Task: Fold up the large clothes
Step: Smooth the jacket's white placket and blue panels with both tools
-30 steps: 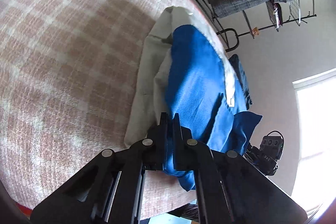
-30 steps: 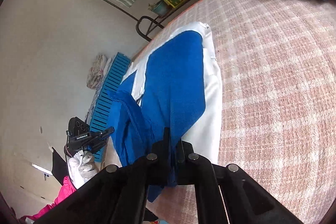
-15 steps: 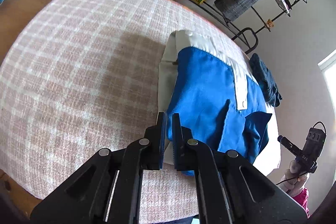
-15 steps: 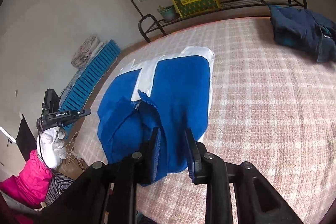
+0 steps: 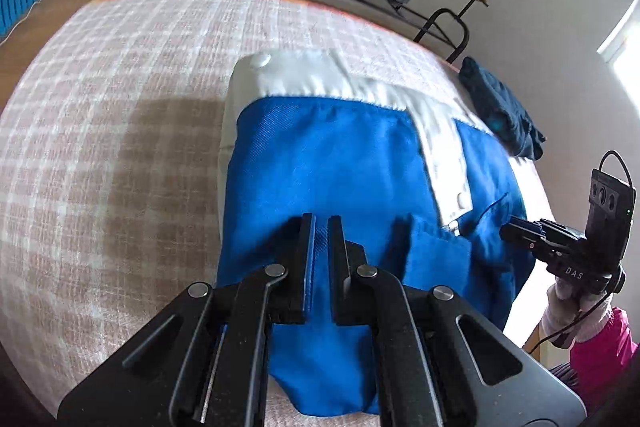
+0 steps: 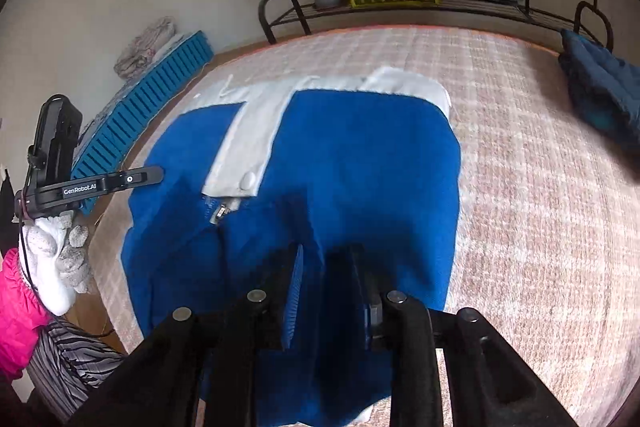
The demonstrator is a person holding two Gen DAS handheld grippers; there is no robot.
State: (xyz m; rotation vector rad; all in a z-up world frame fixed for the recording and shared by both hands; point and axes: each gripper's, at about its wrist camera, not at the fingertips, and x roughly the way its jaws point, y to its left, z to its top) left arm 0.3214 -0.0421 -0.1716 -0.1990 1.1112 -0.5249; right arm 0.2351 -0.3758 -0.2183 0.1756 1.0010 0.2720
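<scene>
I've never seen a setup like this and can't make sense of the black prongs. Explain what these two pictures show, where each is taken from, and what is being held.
There is no robot here. A person holds a hand-operated two-finger gripper in each hand, and each gripper carries a wide-angle camera looking forward along its fingers. The black prongs at the bottom of each picture are those fingers.

One picture is from the left gripper, the other from the right gripper. Each view also catches the other gripper at its edge, held in a white-gloved hand.

On the checked bed cover lies a blue and white garment, spread fairly flat. A dark blue garment lies bunched near the far edge.

The left gripper's fingers stand slightly apart with blue fabric showing in the gap; whether it grips is unclear. The right gripper is open and holds nothing.
</scene>
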